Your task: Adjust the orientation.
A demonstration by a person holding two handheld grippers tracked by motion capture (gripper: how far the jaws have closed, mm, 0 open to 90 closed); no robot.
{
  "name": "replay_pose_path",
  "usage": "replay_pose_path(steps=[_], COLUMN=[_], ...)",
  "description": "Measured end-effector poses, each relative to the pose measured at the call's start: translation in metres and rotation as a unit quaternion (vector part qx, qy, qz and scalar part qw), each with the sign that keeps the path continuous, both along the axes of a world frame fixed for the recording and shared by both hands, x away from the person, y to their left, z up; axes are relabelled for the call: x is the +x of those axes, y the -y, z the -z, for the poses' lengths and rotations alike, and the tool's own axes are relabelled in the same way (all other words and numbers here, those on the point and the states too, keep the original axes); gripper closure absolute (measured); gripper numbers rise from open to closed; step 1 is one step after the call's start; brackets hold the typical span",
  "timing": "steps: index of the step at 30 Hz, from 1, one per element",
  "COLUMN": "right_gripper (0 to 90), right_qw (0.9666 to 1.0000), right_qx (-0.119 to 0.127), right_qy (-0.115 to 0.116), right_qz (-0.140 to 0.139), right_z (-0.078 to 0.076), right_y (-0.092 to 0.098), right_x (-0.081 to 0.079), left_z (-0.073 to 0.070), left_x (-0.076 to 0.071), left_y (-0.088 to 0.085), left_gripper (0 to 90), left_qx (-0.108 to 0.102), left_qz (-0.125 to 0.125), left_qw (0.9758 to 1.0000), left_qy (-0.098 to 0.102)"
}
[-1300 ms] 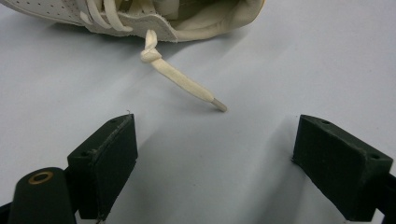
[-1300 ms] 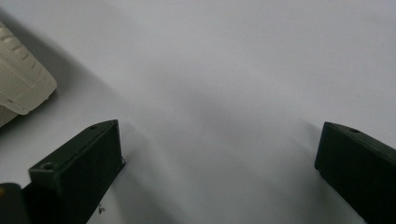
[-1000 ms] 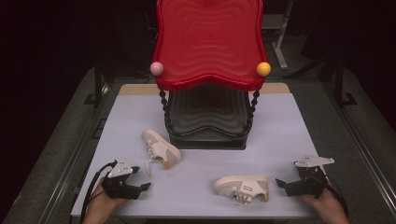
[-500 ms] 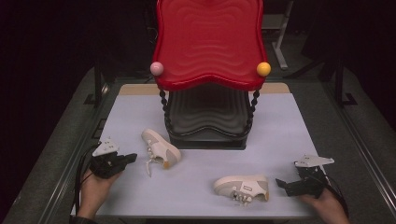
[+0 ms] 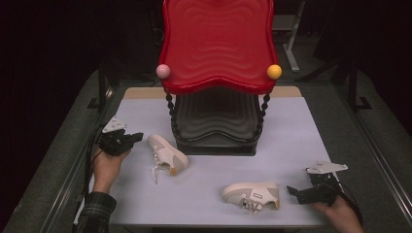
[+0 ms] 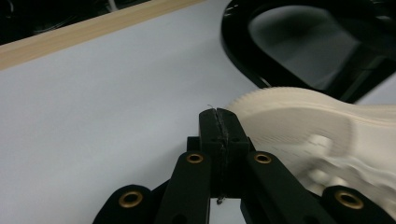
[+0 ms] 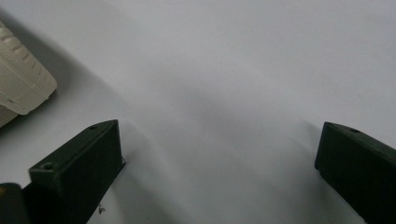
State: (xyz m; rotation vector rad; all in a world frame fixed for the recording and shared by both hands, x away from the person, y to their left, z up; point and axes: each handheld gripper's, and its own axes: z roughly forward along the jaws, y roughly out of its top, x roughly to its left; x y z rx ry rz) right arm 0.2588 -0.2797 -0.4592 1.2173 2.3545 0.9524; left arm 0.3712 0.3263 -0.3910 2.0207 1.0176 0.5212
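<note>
Cream sneaker [image 5: 167, 155] (laces loose) beside closed left tongs [image 5: 136, 137].

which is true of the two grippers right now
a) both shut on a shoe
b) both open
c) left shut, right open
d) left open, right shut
c: in the left gripper view the left gripper has its jaws pressed together with nothing between them, beside the shoe, while in the right gripper view the right gripper has its jaws spread wide over the bare table.
</note>
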Motion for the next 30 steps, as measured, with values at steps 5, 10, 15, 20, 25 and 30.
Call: replay_pose_path(steps=[5, 10, 15, 20, 25, 30], right_gripper=[0.0, 0.0, 0.0, 0.0, 0.0, 0.0], right_qw=[1.0000, 1.0000, 1.0000, 1.0000, 1.0000, 1.0000], right_qx=[0.000, 0.000, 0.000, 0.000, 0.000, 0.000], right_qy=[0.000, 0.000, 0.000, 0.000, 0.000, 0.000], right_qz=[0.000, 0.000, 0.000, 0.000, 0.000, 0.000], right_z=[0.000, 0.000, 0.000, 0.000, 0.000, 0.000], right_y=[0.000, 0.000, 0.000, 0.000, 0.000, 0.000], right_x=[0.000, 0.000, 0.000, 0.000, 0.000, 0.000], left_z=[0.006, 0.014, 0.024, 0.025, 0.028, 0.027], left_x=[0.019, 0.030, 0.036, 0.034, 0.029, 0.021], left_y=[0.002, 0.004, 0.012, 0.013, 0.015, 0.021], left_gripper=[89.9, 89.9, 89.9, 90.0, 90.0, 90.0], left_qx=[-0.005, -0.009, -0.017, -0.023, -0.035, -0.035], left_qz=[-0.005, 0.002, 0.023, 0.025, 0.038, 0.058], left_qw=[1.0000, 0.9999, 0.9995, 0.9994, 0.9986, 0.9977], left_qy=[-0.004, -0.005, -0.013, -0.007, -0.004, -0.007])
